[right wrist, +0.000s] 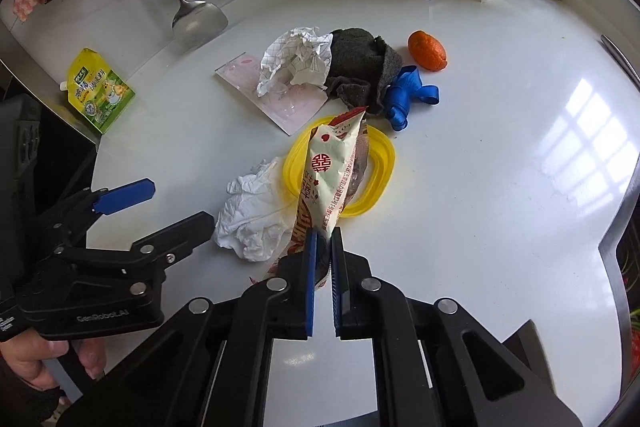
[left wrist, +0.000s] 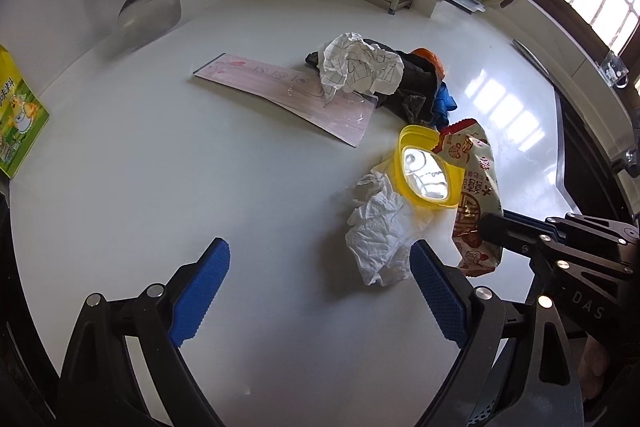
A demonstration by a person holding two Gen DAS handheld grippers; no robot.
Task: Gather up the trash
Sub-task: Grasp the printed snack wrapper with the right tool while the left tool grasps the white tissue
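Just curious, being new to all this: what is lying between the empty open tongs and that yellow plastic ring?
A crumpled white tissue lies between the open left tongs and the yellow ring, touching the ring. The left wrist view shows it best.

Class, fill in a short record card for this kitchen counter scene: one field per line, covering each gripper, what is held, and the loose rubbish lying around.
surface: white countertop
right gripper: shut on snack wrapper, lifted above the yellow lid
left gripper: open, holding nothing, beside the white tissue
other rubbish: checked crumpled paper, pink flat package, blue ribbon
also present: grey cloth, orange, green pouch
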